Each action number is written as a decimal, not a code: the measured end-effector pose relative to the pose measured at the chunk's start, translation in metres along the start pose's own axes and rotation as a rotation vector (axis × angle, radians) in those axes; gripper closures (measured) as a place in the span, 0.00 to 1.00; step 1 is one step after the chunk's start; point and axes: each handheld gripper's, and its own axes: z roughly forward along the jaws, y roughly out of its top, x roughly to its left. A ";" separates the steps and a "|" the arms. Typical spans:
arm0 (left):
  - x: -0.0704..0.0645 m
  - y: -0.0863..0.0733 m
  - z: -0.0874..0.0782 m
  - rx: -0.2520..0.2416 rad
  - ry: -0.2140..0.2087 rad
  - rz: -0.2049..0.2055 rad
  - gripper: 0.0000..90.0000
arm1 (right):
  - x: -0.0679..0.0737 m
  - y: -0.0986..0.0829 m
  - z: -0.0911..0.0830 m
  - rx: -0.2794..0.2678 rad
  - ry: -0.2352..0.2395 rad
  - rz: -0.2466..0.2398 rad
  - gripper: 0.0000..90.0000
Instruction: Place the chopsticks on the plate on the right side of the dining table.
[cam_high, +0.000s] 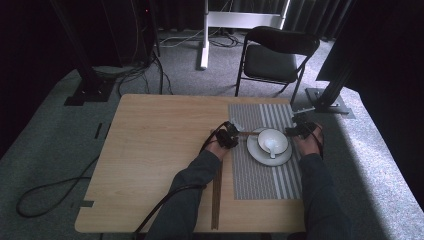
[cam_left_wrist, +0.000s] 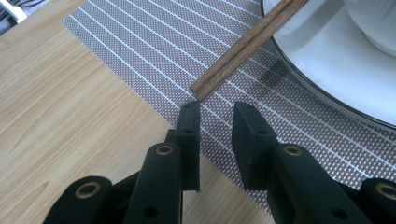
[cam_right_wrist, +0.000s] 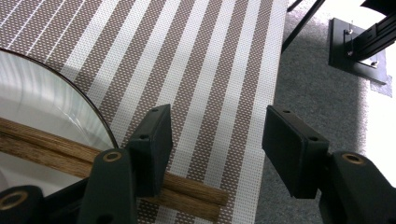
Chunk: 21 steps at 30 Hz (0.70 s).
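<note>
A pair of brown chopsticks (cam_high: 248, 133) lies across the far rim of a white plate (cam_high: 260, 156) on a striped placemat (cam_high: 265, 182). The plate carries a white bowl (cam_high: 276, 136) with a white spoon (cam_high: 272, 148) in it. My left gripper (cam_high: 231, 131) sits at the chopsticks' left end, open. In the left gripper view the chopsticks' tip (cam_left_wrist: 210, 84) lies just ahead of the gripper (cam_left_wrist: 215, 109), untouched, beside the plate (cam_left_wrist: 327, 65). My right gripper (cam_high: 299, 127) is open at the plate's right. Its own view shows the gripper (cam_right_wrist: 217, 116) wide open, with the chopsticks (cam_right_wrist: 196, 193) running under its left jaw from the plate (cam_right_wrist: 42, 102).
A second pair of dark chopsticks (cam_high: 217, 200) lies lengthwise on the wooden table (cam_high: 150, 150), just left of the placemat. A black folding chair (cam_high: 277, 55) stands beyond the far edge. Black stand bases (cam_high: 330, 100) and cables rest on the grey carpet.
</note>
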 end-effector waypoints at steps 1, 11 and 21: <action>0.000 0.000 0.000 -0.001 -0.001 -0.002 0.81 | 0.000 0.000 0.000 -0.001 0.000 -0.002 0.46; 0.000 0.000 0.001 -0.002 -0.005 -0.004 0.81 | -0.002 0.000 -0.004 -0.015 -0.004 0.005 0.46; 0.002 -0.002 0.000 -0.004 -0.010 -0.010 0.79 | -0.003 0.001 -0.014 -0.047 -0.017 0.014 0.46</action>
